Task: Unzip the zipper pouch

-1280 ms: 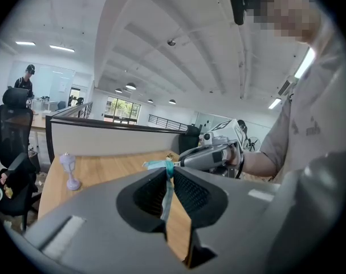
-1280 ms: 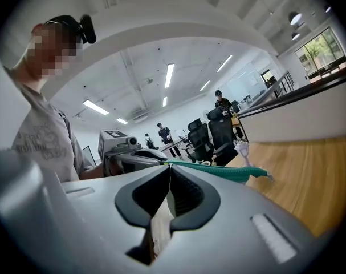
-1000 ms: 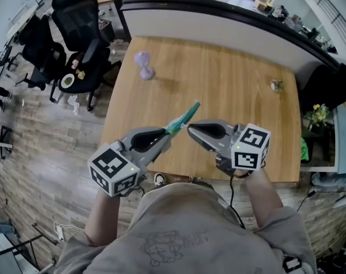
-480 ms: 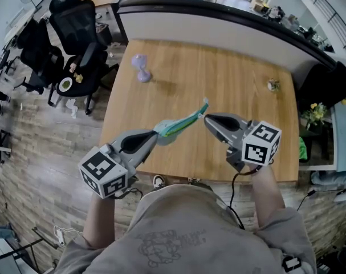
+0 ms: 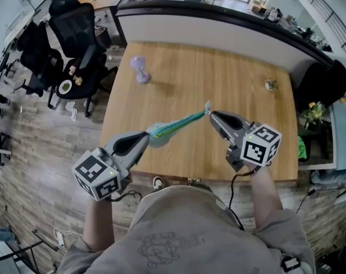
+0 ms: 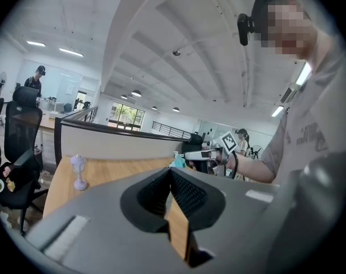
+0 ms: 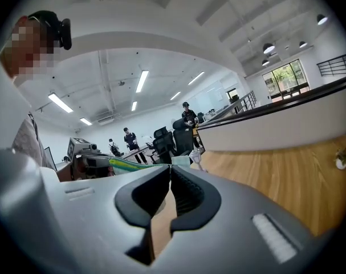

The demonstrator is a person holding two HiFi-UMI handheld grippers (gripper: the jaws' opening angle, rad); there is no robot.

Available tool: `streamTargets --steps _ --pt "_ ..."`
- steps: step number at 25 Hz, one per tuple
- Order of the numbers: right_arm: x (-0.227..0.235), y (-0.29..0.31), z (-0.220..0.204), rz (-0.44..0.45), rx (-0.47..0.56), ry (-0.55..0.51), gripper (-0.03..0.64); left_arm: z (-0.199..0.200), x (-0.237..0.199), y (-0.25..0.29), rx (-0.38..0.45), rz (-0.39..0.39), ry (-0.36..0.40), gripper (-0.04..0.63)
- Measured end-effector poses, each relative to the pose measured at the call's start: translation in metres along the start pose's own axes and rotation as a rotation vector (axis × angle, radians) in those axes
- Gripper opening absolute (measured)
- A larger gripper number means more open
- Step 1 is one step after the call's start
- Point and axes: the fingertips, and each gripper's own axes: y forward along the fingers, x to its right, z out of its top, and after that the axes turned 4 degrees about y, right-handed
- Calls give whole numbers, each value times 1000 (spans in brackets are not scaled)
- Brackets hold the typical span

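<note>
Nearest the person, the left gripper (image 5: 147, 133) and the right gripper (image 5: 211, 115) each have their jaws pinched together on opposite ends of a teal zipper pouch (image 5: 178, 123). The pouch spans the gap between them above the wooden table (image 5: 230, 67). Farther back on the table stands a small lavender ornament (image 5: 140, 69).

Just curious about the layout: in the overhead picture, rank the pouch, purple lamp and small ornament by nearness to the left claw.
1. Zipper pouch, gripped in the left claw.
2. Purple lamp, far left of table.
3. Small ornament, far right.
</note>
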Motion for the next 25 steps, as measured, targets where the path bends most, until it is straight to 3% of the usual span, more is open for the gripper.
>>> streamTargets --steps 7,12,21,25 --pt "-18 0 21 3 74 -29 18 18 -5 -8 60 60 19 2" --pt "-44 -10 64 4 202 -104 18 43 -18 -19 102 175 71 3" --pt "-84 -44 125 -111 429 -299 17 108 -32 -49 249 343 154 3" --pt "-92 -51 127 -173 445 -368 17 112 -37 -61 225 479 256 3"
